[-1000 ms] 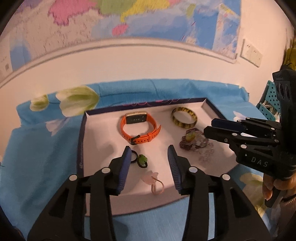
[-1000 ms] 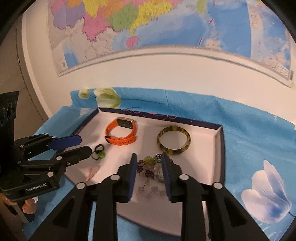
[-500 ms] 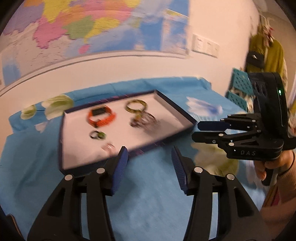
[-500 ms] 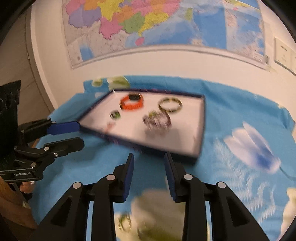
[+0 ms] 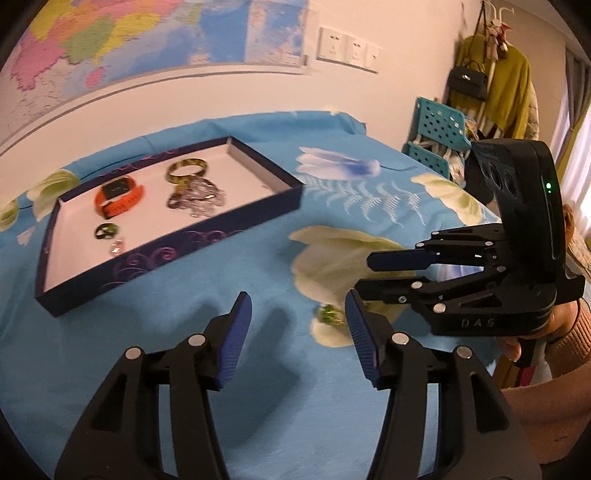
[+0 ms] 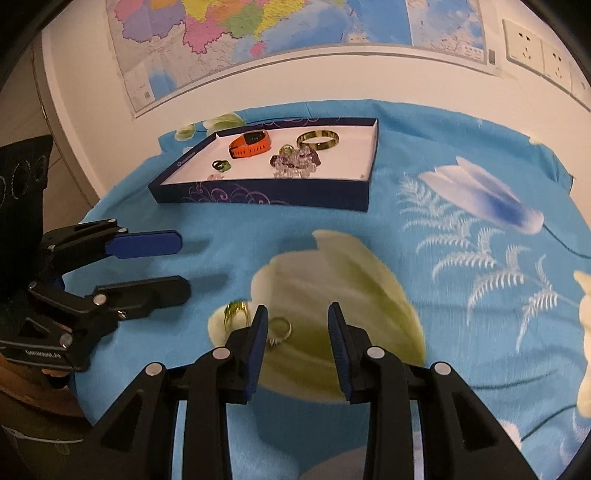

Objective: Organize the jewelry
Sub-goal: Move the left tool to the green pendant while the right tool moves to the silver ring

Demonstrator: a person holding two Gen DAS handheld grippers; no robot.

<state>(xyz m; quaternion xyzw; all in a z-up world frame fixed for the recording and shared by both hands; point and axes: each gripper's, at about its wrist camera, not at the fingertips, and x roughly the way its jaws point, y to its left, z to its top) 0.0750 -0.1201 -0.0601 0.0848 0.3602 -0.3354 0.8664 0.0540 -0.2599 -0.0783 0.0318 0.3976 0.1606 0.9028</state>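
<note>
A dark blue tray (image 5: 166,254) (image 6: 258,194) with a white floor holds an orange watch band (image 5: 120,197) (image 6: 251,144), a bangle (image 5: 186,170) (image 6: 317,140), a bead bracelet (image 5: 195,197) (image 6: 295,162) and two small rings. On the cloth in front of the tray lie a green-stone ring (image 5: 330,315) (image 6: 234,314) and a thin silver ring (image 6: 279,329). My left gripper (image 5: 297,310) (image 6: 183,266) hovers beside the green ring with its jaws opening and nothing between them. My right gripper (image 6: 298,314) (image 5: 364,273) is open over the silver ring, which lies close to its left finger.
A blue cloth (image 6: 461,206) printed with large flowers covers the table. A map (image 6: 258,22) and wall sockets (image 5: 347,50) are behind it. At the far right stand a teal crate (image 5: 439,125) and hanging clothes (image 5: 506,85). A person's sleeve (image 5: 569,343) holds the right gripper.
Both grippers have drawn back from over the tray to the near cloth. The left jaws stand wider. The two loose rings have come into view.
</note>
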